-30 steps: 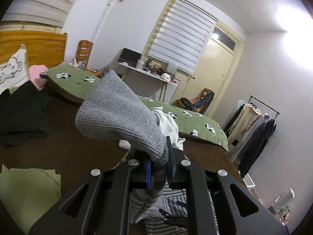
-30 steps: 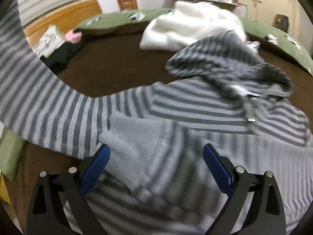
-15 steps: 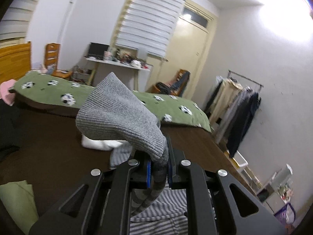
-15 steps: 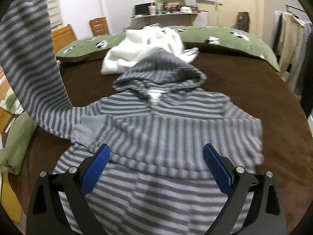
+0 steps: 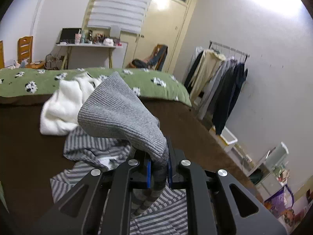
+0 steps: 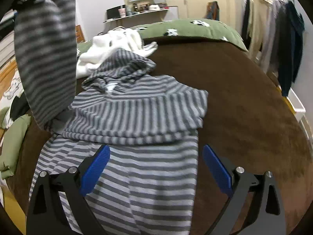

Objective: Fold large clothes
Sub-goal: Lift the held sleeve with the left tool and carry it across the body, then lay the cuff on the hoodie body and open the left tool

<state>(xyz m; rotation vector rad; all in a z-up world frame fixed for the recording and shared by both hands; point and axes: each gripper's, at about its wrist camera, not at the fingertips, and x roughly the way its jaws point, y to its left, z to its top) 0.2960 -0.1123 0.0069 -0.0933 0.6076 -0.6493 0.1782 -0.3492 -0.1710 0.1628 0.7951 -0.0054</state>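
Observation:
A grey striped hoodie (image 6: pixel 137 117) lies front up on the brown bed cover (image 6: pixel 244 107), hood away from me, its right sleeve folded across the chest. My left gripper (image 5: pixel 158 173) is shut on the ribbed grey cuff (image 5: pixel 121 117) of the other sleeve and holds it high. That raised sleeve (image 6: pixel 47 62) hangs at the left of the right wrist view. My right gripper (image 6: pixel 154 166) is open and empty, just above the hoodie's lower body. The hoodie also shows under the left gripper (image 5: pixel 93 146).
A white fleece garment (image 6: pixel 117 45) lies beyond the hood. A green duvet with cow print (image 5: pixel 58 82) runs along the bed's far side. A clothes rack (image 5: pixel 221 82) stands right of the bed. Green cloth (image 6: pixel 13 141) and pillows lie left.
My left gripper has swung right with the cuff, carrying the sleeve up over the hoodie. My right gripper has drawn back from the hoodie, open throughout.

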